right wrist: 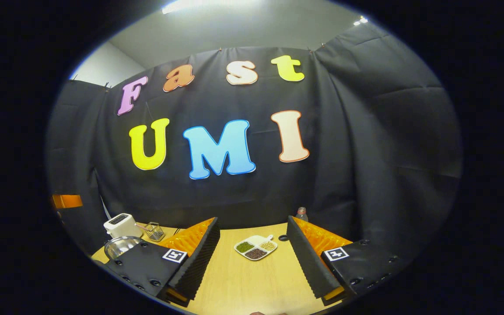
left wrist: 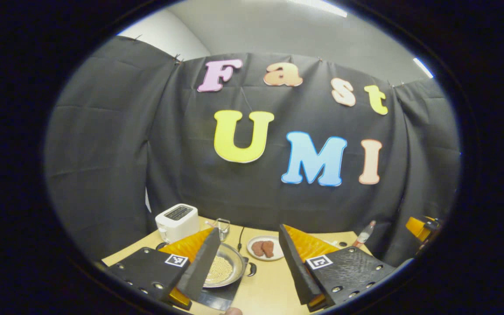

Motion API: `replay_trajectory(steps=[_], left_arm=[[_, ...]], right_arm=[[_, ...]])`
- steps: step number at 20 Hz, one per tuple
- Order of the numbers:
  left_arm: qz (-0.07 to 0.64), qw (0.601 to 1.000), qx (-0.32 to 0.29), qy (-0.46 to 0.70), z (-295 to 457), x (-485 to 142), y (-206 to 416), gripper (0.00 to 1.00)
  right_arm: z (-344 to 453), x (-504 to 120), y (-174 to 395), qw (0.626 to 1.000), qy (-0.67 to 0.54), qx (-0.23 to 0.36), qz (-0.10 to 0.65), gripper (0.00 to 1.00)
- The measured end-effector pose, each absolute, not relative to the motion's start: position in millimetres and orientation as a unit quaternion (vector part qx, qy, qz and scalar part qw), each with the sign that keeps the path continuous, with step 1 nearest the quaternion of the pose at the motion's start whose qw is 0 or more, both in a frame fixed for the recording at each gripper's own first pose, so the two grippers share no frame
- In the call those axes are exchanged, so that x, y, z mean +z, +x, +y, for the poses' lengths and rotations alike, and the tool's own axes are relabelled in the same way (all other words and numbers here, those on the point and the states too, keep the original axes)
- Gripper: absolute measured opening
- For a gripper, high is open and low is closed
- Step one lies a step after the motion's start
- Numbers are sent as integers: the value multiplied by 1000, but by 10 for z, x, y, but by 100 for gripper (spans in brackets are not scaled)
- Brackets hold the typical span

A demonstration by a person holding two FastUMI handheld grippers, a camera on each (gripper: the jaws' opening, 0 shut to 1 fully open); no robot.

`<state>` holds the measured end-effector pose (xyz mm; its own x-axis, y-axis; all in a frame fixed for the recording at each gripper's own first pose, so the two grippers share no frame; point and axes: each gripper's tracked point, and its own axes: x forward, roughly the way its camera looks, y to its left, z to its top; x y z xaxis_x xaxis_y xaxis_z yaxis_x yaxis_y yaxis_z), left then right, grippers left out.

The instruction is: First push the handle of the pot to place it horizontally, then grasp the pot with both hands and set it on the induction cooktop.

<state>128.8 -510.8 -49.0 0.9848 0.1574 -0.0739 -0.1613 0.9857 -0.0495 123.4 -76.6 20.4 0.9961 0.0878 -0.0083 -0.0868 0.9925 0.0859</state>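
In the left gripper view the left gripper (left wrist: 245, 258) has its fingers spread wide with nothing between them, raised above the wooden table (left wrist: 269, 288). Just past its left finger sits the pot (left wrist: 223, 269), a shallow metal one with pale grains inside, resting on a dark flat slab that looks like the induction cooktop (left wrist: 217, 297). One black side handle (left wrist: 251, 269) of the pot sticks out towards the gap between the fingers. Beyond the pot lie a small plate with two reddish-brown pieces (left wrist: 265, 248), a white toaster (left wrist: 176, 222) and a small wire basket (left wrist: 222, 228). A bottle (left wrist: 364, 235) stands at the far right of the table.

In the right gripper view the right gripper (right wrist: 252, 256) is also wide open and holds nothing. Between its fingers, farther off, lies a divided dish of beans (right wrist: 255, 247). The pot (right wrist: 120, 246) shows at the left edge, partly hidden behind the left finger, near the toaster (right wrist: 120, 225) and basket (right wrist: 154, 232).
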Motion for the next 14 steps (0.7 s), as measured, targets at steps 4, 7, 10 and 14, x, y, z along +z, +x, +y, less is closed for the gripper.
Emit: replay_trajectory(steps=[4, 7, 10, 14], left_arm=[[-5, 996, 88, -3, -5438, -351, 819, 75], [-12, 997, 73, -18, -5553, -373, 501, 75], [-13, 997, 71, -10, -5425, -490, 235, 75], [4, 998, 58, -9, -5218, -743, -35, 75]], right_arm=[[-964, 104, 945, 999, 5, 53, 6, 98], [-1043, 76, 685, 999, 15, 34, -1, 98], [-999, -25, 394, 1000, 26, 8, -1, 97], [-795, -204, 95, 999, 39, 2, 3, 98]])
